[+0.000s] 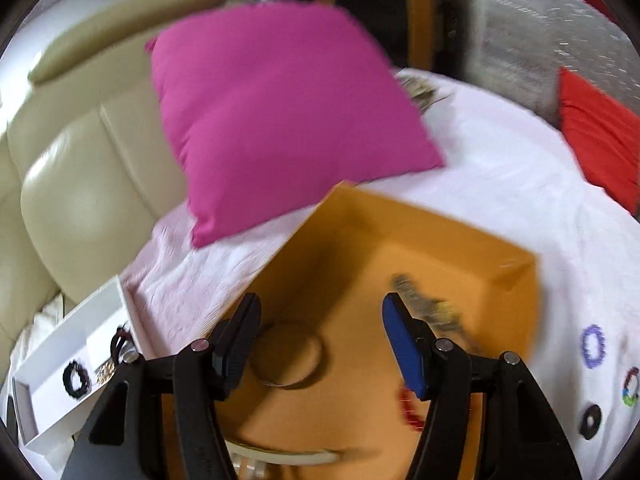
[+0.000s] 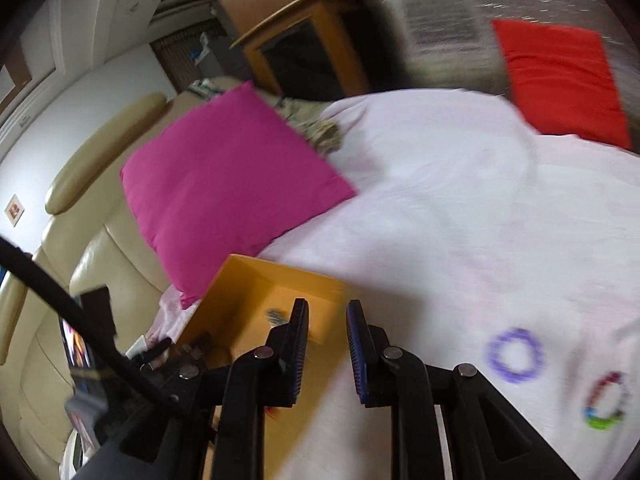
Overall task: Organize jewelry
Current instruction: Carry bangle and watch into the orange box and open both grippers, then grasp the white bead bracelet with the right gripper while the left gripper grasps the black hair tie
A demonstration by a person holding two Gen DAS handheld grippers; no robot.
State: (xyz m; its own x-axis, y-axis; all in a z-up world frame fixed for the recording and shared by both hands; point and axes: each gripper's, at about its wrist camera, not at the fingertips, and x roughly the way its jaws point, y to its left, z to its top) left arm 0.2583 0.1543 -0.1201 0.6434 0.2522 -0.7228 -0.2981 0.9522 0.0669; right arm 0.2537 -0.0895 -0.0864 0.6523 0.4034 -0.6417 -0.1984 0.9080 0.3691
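My left gripper (image 1: 320,344) is open and empty above an orange box (image 1: 460,240). In the box lie a metal bangle (image 1: 316,364), a blurred gold-grey chain (image 1: 432,304), a red beaded piece (image 1: 408,408) and a white bangle (image 1: 288,456). On the white sheet to the right lie a purple bead bracelet (image 1: 593,346), a multicoloured bracelet (image 1: 631,386) and a black ring (image 1: 591,420). My right gripper (image 2: 327,346) is open by a narrow gap, empty, over the box's right edge (image 2: 320,280). The purple bracelet (image 2: 516,356) and multicoloured bracelet (image 2: 604,400) lie to its right.
A white tray (image 1: 48,360) at the left holds a black bracelet (image 1: 76,378) and other small pieces. A pink cushion (image 1: 280,112) lies behind the box, a red cushion (image 2: 560,76) at the far right. A cream leather sofa (image 1: 72,168) is at the left.
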